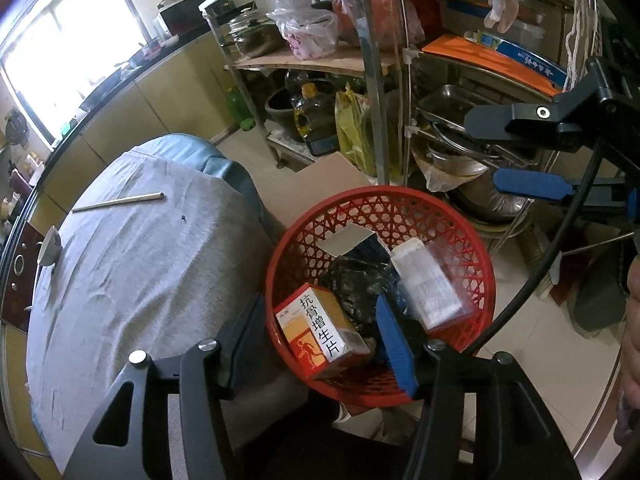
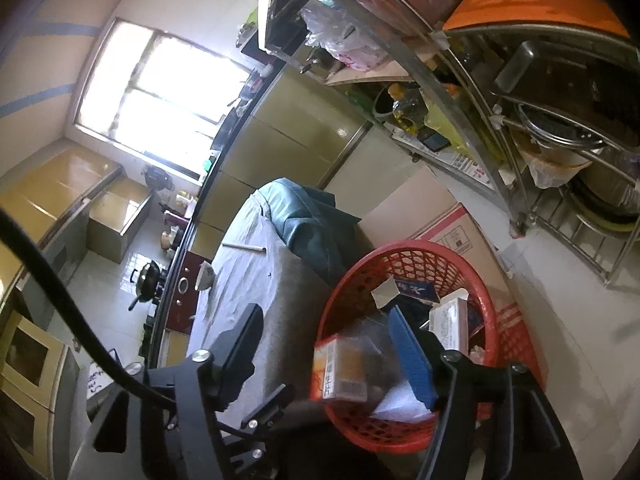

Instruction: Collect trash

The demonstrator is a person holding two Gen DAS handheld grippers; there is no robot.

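A red mesh basket (image 1: 476,248) (image 2: 494,312) stands on the floor beside a cloth-covered table. In it lie an orange-and-white medicine box (image 1: 320,332) (image 2: 340,368), a white carton (image 1: 432,284) (image 2: 448,316), a dark crumpled bag (image 1: 360,284) and a blue box with a white flap (image 1: 352,240). My left gripper (image 1: 320,308) hangs open over the near rim; the medicine box sits below, between its fingers, with gaps on both sides. My right gripper (image 2: 325,314) (image 1: 484,150) is open above the basket's right side with nothing in it. The white carton and medicine box look blurred.
The table under a grey cloth (image 1: 140,260) carries a thin stick (image 1: 120,202) and a small white item (image 1: 50,246). A metal rack (image 1: 376,80) full of pots and bags stands behind the basket. A cardboard box (image 2: 440,220) lies by it. A black cable (image 1: 540,272) crosses at the right.
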